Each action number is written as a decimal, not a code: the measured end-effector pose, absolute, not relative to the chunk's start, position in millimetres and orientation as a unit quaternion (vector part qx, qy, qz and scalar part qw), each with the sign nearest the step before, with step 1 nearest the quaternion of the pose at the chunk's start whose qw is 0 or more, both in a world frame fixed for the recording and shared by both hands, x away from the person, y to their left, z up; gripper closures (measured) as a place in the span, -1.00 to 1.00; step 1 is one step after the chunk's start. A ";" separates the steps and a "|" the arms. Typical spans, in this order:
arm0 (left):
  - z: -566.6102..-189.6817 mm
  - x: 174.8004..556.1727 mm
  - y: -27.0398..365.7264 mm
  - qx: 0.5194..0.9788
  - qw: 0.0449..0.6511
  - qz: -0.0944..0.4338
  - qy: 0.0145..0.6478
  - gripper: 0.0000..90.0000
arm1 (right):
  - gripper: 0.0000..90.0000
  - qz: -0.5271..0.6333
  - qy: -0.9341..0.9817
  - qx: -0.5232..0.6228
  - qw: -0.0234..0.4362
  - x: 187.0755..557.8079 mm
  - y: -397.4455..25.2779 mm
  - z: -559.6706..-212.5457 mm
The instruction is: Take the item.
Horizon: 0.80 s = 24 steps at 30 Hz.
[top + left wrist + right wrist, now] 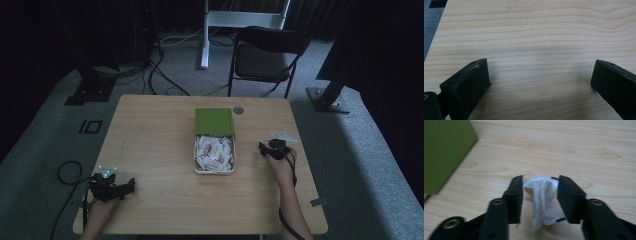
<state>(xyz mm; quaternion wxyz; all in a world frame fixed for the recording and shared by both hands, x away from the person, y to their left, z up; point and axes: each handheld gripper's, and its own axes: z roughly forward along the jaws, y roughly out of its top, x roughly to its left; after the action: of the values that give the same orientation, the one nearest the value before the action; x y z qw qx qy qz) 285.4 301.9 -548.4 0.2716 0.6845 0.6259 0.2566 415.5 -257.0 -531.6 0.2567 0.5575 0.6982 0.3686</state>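
Black right gripper (pixel 540 200) jaws pinch a crumpled white plastic sachet (pixel 542 202) at lower centre of the right gripper view, its long axis running up the frame between them. Judged best: keep the squeeze even and lift straight. At lower left of the high view, the left gripper (pixel 131 184) is spread wide over the pale wooden table (pixel 536 32).

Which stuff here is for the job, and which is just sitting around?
For the job:
- white crinkly paper packet, pinched in the right gripper
- white tray full of packets
- green box lid
- left gripper, open over bare wood

Just lying about:
- black folding chair
- small round grey disc
- floor cables
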 end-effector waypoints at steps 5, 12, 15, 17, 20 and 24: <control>-548.4 285.4 301.9 0.685 0.272 0.257 0.626 -0.94 | -0.38 0.396 0.687 0.551 0.259 407.4 -259.3 -525.9; -548.4 285.5 301.9 0.685 0.272 0.257 0.626 -0.94 | -0.52 0.396 0.681 0.565 0.245 391.5 -267.1 -526.6; -548.4 285.4 301.9 0.685 0.272 0.257 0.626 -0.94 | -0.55 0.400 0.676 0.569 0.244 385.0 -271.8 -526.4; -548.4 285.4 301.9 0.685 0.272 0.257 0.626 -0.94 | -0.54 0.404 0.672 0.570 0.244 380.5 -275.1 -525.8; -548.4 285.4 301.9 0.685 0.272 0.257 0.626 -0.94 | -0.55 0.401 0.673 0.570 0.248 373.6 -279.8 -525.4; -548.5 285.4 301.9 0.684 0.272 0.257 0.626 -0.94 | -0.55 0.402 0.668 0.574 0.249 365.0 -285.7 -526.3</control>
<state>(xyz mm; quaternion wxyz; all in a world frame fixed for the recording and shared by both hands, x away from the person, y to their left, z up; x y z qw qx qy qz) 285.4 301.9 -548.5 0.2720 0.6844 0.6258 0.2570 365.0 -285.7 -526.3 0.2494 0.5744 0.6679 0.4021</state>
